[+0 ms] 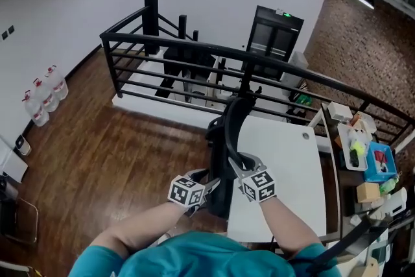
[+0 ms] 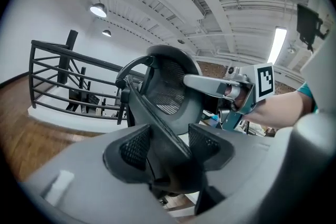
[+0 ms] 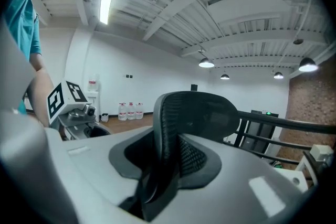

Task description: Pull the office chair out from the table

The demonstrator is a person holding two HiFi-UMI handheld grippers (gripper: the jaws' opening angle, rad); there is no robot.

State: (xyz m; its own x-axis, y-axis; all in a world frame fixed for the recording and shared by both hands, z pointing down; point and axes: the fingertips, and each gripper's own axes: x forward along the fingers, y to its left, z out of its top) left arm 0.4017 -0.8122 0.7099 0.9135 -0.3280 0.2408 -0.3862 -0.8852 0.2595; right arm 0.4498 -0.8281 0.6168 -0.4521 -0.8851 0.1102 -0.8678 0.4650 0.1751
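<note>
A black mesh-backed office chair stands tucked against the left edge of a white table. My left gripper holds the backrest from the left side and my right gripper from the right. In the left gripper view the backrest's rim runs slantwise between the two pads of the left gripper, which press on it. In the right gripper view the right gripper is closed on the backrest's edge. The headrest rises beyond it.
A black railing fences a stairwell behind the chair. Water bottles stand on the wooden floor by the left wall. A shelf with small items sits right of the table. A dark cabinet is at the back.
</note>
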